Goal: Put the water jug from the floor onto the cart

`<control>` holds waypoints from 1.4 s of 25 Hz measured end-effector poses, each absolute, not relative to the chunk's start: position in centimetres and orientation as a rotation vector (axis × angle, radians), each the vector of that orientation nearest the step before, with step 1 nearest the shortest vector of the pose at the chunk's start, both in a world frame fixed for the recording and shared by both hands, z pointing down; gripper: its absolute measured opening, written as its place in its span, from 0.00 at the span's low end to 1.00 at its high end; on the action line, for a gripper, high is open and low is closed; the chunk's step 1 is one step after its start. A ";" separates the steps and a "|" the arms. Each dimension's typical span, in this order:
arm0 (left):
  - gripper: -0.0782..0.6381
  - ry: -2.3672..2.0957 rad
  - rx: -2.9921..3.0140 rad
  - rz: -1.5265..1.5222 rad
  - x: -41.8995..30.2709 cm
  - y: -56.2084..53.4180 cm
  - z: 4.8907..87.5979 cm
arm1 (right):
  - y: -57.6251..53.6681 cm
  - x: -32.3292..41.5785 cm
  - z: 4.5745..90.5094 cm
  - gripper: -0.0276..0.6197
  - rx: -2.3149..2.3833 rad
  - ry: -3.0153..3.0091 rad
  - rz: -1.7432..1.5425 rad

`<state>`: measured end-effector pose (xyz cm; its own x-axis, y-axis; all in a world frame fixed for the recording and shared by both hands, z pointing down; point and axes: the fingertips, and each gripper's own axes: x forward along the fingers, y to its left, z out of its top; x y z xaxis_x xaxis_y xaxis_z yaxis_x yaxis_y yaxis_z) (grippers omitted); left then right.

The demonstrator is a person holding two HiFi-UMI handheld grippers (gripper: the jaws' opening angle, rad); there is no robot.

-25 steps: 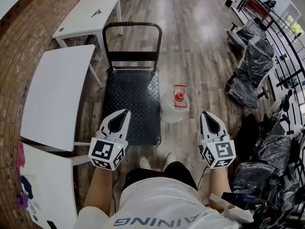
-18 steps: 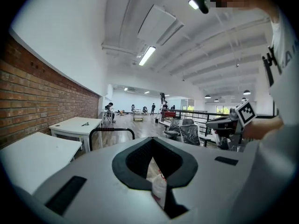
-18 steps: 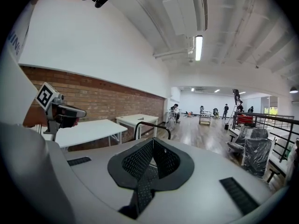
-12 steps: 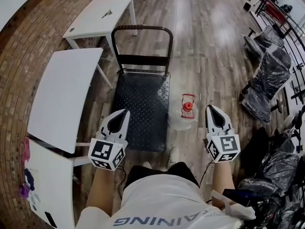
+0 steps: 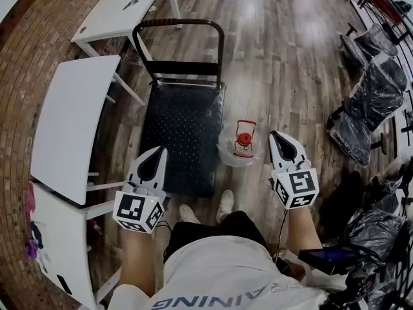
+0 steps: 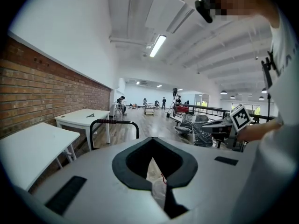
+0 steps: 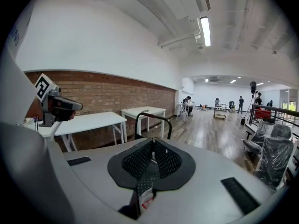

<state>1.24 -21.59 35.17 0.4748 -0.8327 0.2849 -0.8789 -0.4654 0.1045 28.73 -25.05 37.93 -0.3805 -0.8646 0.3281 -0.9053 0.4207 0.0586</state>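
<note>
The clear water jug (image 5: 237, 144) with a red cap stands on the wood floor, just right of the cart's black deck (image 5: 184, 124). The cart's black handle (image 5: 179, 26) rises at its far end. My left gripper (image 5: 159, 151) is shut and empty, hovering over the deck's near left corner. My right gripper (image 5: 278, 136) is also shut and empty, a short way right of the jug and not touching it. In the left gripper view the shut left gripper (image 6: 152, 141) points past the handle (image 6: 114, 122). The right gripper view shows the right gripper (image 7: 153, 142) shut.
Two white tables (image 5: 72, 124) (image 5: 122, 8) stand left of the cart beside the brick strip. Plastic-wrapped chairs (image 5: 361, 131) line the right side. The person's shoes (image 5: 224, 203) are on the floor just behind the cart and jug.
The person has stepped forward, so cart and jug lie closer under the grippers. Both grippers have moved forward and a little down; the right one now sits beside the jug. Both stay shut.
</note>
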 end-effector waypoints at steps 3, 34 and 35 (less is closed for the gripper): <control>0.11 -1.460 2.450 0.329 1.3 -21.9 37.4 | -26.5 29.4 41.6 0.05 1.509 -2.323 0.264; 0.11 -1.578 2.033 0.503 -3.6 -19.6 53.4 | -33.0 30.2 77.9 0.51 1.150 -2.022 0.592; 0.11 -1.582 2.021 0.512 -3.7 -19.4 53.9 | -32.9 30.1 78.9 0.52 1.130 -2.014 0.594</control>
